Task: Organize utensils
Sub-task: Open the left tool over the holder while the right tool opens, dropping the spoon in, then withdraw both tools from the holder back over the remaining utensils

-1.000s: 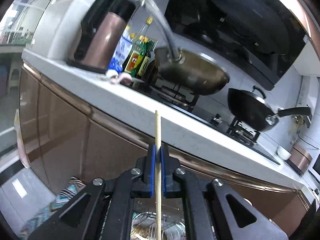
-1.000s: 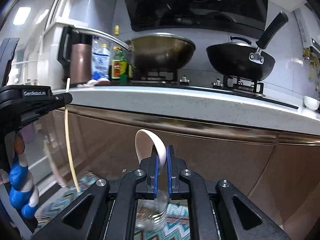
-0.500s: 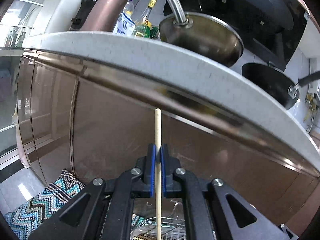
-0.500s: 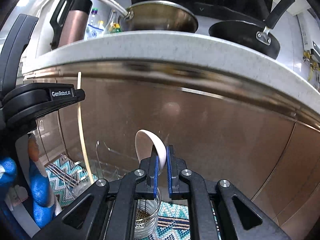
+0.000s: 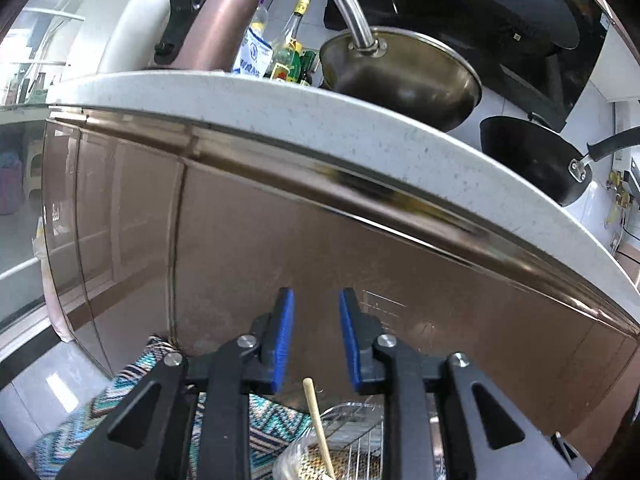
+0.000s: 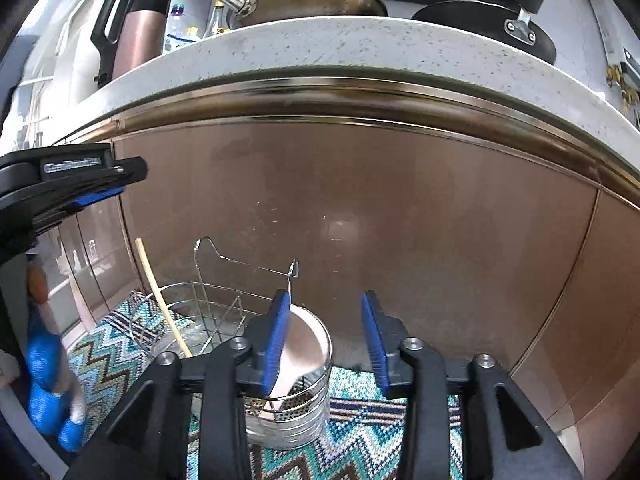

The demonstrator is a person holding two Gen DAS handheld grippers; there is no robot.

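Note:
My left gripper has its jaws opening, with nothing between the blue pads. Just below it a wooden chopstick leans free in a clear glass. My right gripper is opening too, its pads apart. The white spoon stands in the perforated metal cup underneath, close against the left pad. The right wrist view also shows the left gripper at far left, above the chopstick leaning by the wire rack.
Both holders stand on a zigzag mat in front of a brown cabinet front. The white counter edge overhangs, carrying a kettle, a wok and a black pan. A blue-gloved hand is at lower left.
Both grippers sank below the counter edge and opened. The chopstick dropped out of the left jaws into the glass; the spoon left the right jaws and sits in the metal cup.

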